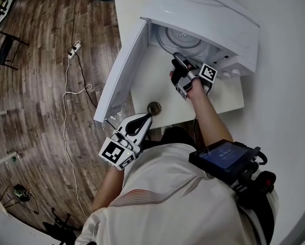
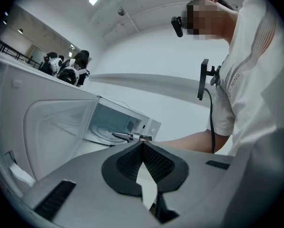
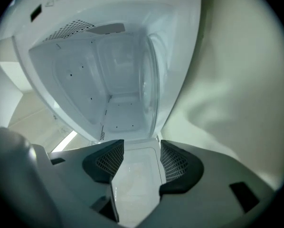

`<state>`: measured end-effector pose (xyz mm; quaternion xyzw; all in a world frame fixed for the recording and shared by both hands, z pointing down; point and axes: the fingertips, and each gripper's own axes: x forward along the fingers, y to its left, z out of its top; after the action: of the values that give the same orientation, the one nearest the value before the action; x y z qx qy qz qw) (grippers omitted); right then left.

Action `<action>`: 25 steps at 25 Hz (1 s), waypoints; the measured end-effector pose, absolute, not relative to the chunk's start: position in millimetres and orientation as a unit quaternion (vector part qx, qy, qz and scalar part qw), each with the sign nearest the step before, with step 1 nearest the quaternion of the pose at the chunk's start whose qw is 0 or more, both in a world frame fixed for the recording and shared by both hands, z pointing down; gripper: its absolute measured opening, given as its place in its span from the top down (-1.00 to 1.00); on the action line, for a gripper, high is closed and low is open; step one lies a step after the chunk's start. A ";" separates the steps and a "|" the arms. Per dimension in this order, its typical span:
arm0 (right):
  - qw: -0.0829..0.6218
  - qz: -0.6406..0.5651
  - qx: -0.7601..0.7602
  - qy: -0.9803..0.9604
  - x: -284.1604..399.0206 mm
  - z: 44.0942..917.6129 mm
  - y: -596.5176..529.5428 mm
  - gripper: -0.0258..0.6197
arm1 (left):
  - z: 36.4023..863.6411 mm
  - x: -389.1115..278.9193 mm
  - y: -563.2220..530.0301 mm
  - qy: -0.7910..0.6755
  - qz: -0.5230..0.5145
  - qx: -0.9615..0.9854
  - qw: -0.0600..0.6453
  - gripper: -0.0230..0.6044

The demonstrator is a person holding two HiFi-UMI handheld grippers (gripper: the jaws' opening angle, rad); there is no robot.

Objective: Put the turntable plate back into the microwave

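Note:
The white microwave (image 1: 208, 19) stands on a white table (image 1: 157, 80) with its door (image 1: 123, 68) swung open to the left. The round glass turntable plate (image 1: 183, 39) lies inside the cavity, and shows as a clear disc (image 3: 149, 80) in the rolled right gripper view. My right gripper (image 1: 177, 56) hovers just in front of the opening, open, with nothing between its pads (image 3: 141, 148). My left gripper (image 1: 146, 117) hangs at the table's front edge, empty, its pad tips meeting (image 2: 143, 145). From there I see the microwave (image 2: 118, 125) and the right gripper (image 2: 127, 137) at its mouth.
A small dark round object (image 1: 154, 107) sits on the table near the front edge, close to the left gripper. The open door (image 2: 52, 127) blocks the left side. A power strip (image 1: 74, 50) and cables lie on the wooden floor at the left.

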<state>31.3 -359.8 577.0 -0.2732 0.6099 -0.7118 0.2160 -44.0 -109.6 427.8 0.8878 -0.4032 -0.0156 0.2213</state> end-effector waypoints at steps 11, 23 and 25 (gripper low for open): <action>0.261 -0.549 -0.298 0.736 71.2 483.8 -241.7 0.26 | 402.0 -53.3 -66.7 -0.330 -0.013 0.927 0.179 0.90; 0.214 -0.330 -0.398 0.829 103.5 365.1 -135.1 0.90 | 374.9 -45.1 -29.3 -0.286 -0.018 0.947 0.145 0.90; 0.192 -0.291 -0.408 0.844 107.8 348.8 -120.2 0.90 | 370.1 -46.0 -28.5 -0.297 -0.027 0.943 0.146 0.90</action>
<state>107.8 -120.2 348.8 -0.4082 0.8436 -0.2911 0.1924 -46.0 -28.5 370.1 0.9433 -0.2972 -0.0269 0.1455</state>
